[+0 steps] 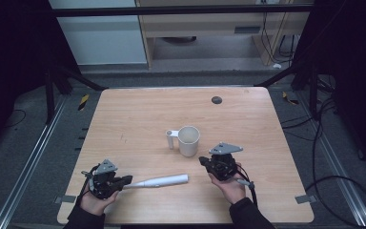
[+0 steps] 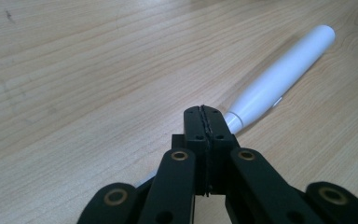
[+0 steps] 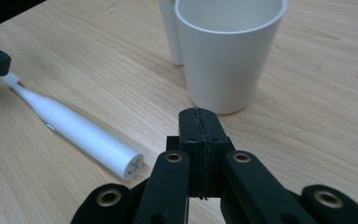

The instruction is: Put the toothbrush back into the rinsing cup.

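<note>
Two grippers rest low on the wooden table (image 1: 138, 114). Left gripper (image 1: 126, 180): jaws pressed together, tips touching the toothbrush's (image 1: 159, 181) narrow end; whether they pinch it, cannot tell. White cup (image 1: 188, 140) stands upright mid-table. Right gripper (image 1: 203, 161): jaws closed, empty, just beside the cup.

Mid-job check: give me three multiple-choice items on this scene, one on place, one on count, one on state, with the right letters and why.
1. Where does the white plastic electric toothbrush lie?
A. inside the cup
B. flat on the wooden table, nearer the person than the cup
C. on the floor

2. How many white plastic cups with a side holder stand on the table?
A. one
B. two
C. three

3. How do the right gripper's jaws stand?
A. wide open
B. shut on the cup
C. shut, holding nothing

Answers: B, the high view shows it lying between cup and hands; A, a single cup stands there; C, the jaws meet, short of the cup.
</note>
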Demonstrator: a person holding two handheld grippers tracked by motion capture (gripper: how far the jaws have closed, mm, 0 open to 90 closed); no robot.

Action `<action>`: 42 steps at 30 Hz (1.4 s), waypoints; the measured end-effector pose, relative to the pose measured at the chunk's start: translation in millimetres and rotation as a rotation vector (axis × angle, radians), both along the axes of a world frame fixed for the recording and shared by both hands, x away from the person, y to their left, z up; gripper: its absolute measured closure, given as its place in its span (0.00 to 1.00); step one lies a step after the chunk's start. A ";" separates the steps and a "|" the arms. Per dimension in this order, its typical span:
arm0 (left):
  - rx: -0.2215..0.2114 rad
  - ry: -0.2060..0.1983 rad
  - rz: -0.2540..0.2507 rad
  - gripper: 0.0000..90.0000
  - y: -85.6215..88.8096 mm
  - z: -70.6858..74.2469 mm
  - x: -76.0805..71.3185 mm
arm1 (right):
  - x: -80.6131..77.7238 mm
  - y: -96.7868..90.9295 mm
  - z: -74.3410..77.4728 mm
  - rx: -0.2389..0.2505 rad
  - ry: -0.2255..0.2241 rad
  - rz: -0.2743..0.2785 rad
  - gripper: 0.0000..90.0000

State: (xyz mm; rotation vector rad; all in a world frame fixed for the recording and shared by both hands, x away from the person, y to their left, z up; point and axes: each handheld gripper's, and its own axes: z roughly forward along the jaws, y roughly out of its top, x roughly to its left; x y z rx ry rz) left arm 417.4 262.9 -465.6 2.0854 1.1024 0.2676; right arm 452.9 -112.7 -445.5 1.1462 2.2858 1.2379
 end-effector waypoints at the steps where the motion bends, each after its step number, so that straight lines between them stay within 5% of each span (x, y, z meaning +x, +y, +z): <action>1: 0.000 0.000 0.000 1.00 0.0 0.0 0.0 | 0.0 0.0 0.0 0.000 0.000 0.000 1.00; 21: 0.051 0.056 -0.043 1.00 -9.1 -10.4 -3.2 | 7.2 46.4 -28.4 -0.044 0.066 0.074 1.00; 42: 0.086 0.064 -0.035 1.00 -13.5 -14.8 7.0 | 2.0 51.4 -38.2 -0.069 0.100 0.110 1.00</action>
